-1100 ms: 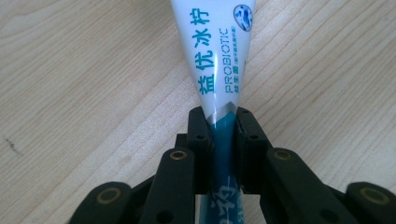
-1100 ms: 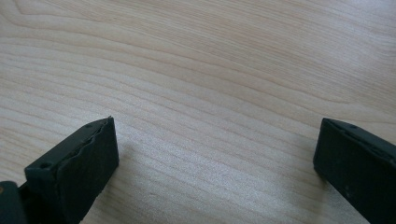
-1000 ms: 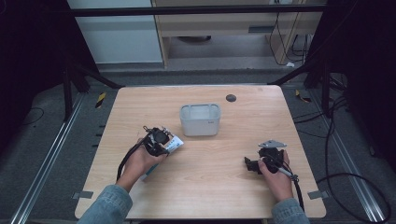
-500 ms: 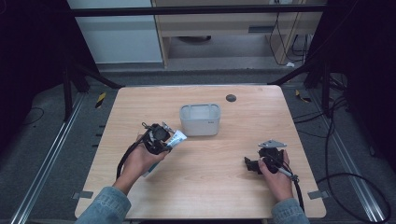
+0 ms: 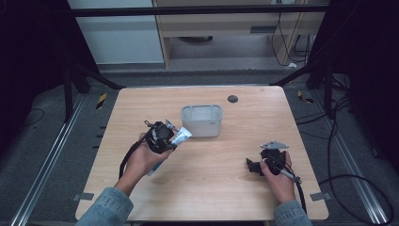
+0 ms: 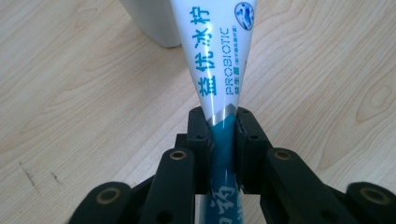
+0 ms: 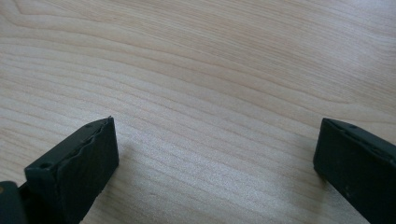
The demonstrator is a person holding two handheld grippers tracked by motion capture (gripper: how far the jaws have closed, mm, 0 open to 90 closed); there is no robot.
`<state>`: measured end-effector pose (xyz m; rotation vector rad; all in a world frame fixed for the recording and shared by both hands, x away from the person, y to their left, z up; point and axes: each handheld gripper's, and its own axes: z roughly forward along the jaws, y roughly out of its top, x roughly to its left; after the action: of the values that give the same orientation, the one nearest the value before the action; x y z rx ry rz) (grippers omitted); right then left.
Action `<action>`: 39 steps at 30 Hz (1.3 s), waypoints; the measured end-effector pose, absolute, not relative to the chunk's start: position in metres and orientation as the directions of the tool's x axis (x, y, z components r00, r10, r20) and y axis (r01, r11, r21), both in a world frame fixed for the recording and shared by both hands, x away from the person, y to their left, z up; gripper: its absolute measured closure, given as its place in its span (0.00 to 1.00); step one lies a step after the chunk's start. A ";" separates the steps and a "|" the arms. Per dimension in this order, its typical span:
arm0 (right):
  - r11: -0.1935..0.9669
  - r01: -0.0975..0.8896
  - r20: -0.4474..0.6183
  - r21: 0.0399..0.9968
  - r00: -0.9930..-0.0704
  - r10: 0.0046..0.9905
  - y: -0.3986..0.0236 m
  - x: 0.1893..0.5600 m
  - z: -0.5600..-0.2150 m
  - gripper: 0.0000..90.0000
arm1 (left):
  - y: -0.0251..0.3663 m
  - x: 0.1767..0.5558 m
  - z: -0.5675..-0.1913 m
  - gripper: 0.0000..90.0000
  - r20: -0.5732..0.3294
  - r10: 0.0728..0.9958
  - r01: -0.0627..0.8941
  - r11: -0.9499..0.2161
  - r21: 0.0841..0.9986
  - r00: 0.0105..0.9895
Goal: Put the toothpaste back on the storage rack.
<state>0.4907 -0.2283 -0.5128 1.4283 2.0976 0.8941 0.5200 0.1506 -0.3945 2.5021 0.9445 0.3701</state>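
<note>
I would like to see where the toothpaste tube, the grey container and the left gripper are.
toothpaste tube (image 6: 212, 56): left gripper view, on its white printed body.
grey container (image 5: 202, 127): high view, on its front wall.
left gripper (image 6: 223, 140): left gripper view, midway between the fingertips that clamp the tube.

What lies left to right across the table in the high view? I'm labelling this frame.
Left gripper → toothpaste tube → grey bin → dark round spot → right gripper.

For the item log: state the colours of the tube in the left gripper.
White tube with teal lettering; clearest in the left gripper view.
</note>
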 end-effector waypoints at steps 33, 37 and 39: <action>0.252 0.643 -0.003 0.723 -0.362 0.932 -0.228 0.491 -0.513 0.00 | 0.113 0.528 -0.332 0.87 0.119 0.680 0.480 -0.619 0.621 0.723; 0.251 0.643 -0.002 0.723 -0.362 0.932 -0.228 0.491 -0.513 0.00 | 0.112 0.532 -0.321 0.87 0.107 0.689 0.477 -0.596 0.646 0.717; 0.254 0.643 -0.004 0.723 -0.363 0.932 -0.228 0.491 -0.513 0.00 | 0.112 0.532 -0.319 0.87 0.105 0.692 0.476 -0.591 0.651 0.714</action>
<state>0.4907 -0.2284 -0.5128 1.4311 2.0965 0.8922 0.5322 0.1118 -0.3190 2.3148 0.8844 0.4678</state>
